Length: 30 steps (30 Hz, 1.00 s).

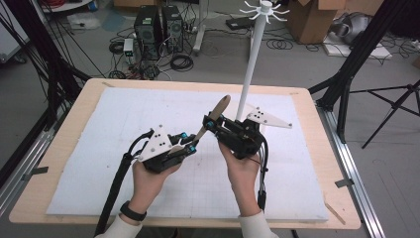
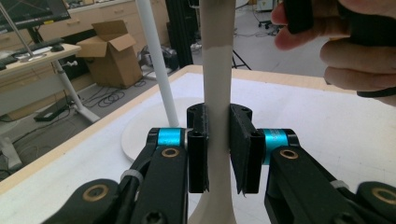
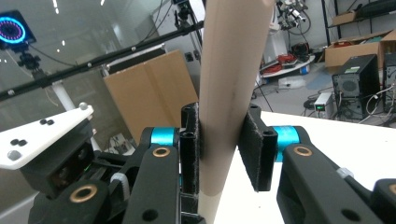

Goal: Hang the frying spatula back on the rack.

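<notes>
A pale wooden spatula-like utensil with a long flat handle and a rounded blade (image 1: 214, 115) is held in the air above the middle of the white padded mat (image 1: 119, 119) that covers the light wooden table (image 1: 64, 134), gripped by both hand-held tools at once. The left gripper (image 1: 192, 145), carried in the person's left hand (image 1: 151, 178), is clamped on the near, lower end of the handle; in the left gripper view its black pads (image 2: 198, 154) press flat against both sides of the pale shaft (image 2: 218, 93). The right gripper (image 1: 207, 122), held in the right hand (image 1: 241, 171), sits just to the right and slightly farther along the handle. In the right gripper view the left pad (image 3: 190, 149) touches the wood (image 3: 229, 84), while the right pad stands at its edge; whether it presses yet cannot be told. Behind the utensil, at the far side of the mat, stands a white pole on a round base (image 1: 251, 64), topped with a ring of short hooks.
</notes>
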Each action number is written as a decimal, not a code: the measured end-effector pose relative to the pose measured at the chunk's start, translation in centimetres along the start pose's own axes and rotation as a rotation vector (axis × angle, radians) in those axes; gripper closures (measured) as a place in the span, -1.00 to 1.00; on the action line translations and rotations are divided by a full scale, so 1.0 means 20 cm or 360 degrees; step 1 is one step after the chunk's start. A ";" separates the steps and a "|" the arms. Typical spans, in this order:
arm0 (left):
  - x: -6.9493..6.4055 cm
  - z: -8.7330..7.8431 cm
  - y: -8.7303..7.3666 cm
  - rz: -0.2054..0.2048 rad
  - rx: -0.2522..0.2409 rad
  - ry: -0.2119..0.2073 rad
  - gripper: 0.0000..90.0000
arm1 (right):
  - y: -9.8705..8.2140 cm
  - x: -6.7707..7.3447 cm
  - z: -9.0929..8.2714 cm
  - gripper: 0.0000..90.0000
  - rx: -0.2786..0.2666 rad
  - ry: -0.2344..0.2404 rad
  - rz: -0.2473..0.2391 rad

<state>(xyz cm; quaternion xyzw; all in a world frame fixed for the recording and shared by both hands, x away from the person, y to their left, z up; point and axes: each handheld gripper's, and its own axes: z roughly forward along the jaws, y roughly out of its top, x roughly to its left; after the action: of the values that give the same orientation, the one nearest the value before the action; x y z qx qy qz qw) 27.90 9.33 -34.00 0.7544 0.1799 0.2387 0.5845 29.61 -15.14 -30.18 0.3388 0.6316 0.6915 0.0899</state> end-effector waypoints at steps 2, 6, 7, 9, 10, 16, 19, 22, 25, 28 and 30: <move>0.00 0.01 0.00 0.0004 0.0009 -0.0003 0.72 | 0.00 0.00 0.00 0.57 0.0012 0.0002 -0.0024; 0.01 0.01 -0.01 0.0001 0.0014 -0.0034 0.71 | 0.00 0.00 0.00 0.58 0.0040 0.0028 -0.0054; 0.01 0.01 -0.01 0.0012 0.0024 -0.0048 0.70 | 0.00 -0.01 0.00 0.58 0.0052 0.0043 -0.0068; 0.01 0.01 0.00 0.0011 0.0017 -0.0061 0.50 | 0.01 -0.01 0.00 0.58 0.0105 0.0114 -0.0112; 0.02 0.00 0.00 0.0012 0.0027 -0.0080 0.50 | 0.01 -0.01 0.00 0.58 0.0105 0.0114 -0.0112; 0.07 -0.06 0.03 -0.0034 0.0004 -0.0224 0.16 | 0.01 -0.02 0.01 0.59 0.0174 0.0257 -0.0178; 0.12 -0.09 0.04 -0.0082 -0.0010 -0.0332 0.05 | 0.02 -0.02 0.00 0.59 0.0191 0.0333 -0.0182; 0.15 -0.11 0.04 -0.0094 -0.0012 -0.0461 0.01 | 0.03 -0.02 0.00 0.60 0.0203 0.0418 -0.0189; 0.17 -0.11 0.04 -0.0122 -0.0051 -0.0585 -0.05 | 0.03 -0.02 -0.01 0.60 0.0216 0.0519 -0.0188; 0.17 -0.09 0.04 -0.0118 -0.0078 -0.0729 -0.08 | 0.04 -0.01 -0.01 0.60 0.0230 0.0609 -0.0196; 0.17 -0.08 0.04 -0.0120 -0.0100 -0.0810 -0.08 | 0.05 0.00 -0.01 0.60 0.0244 0.0682 -0.0193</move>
<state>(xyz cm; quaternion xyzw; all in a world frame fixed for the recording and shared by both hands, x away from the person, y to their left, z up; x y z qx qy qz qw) 29.72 12.36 -32.39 0.7644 0.0474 0.0247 0.6426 29.86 -15.47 -29.27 0.1515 0.7062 0.6909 -0.0310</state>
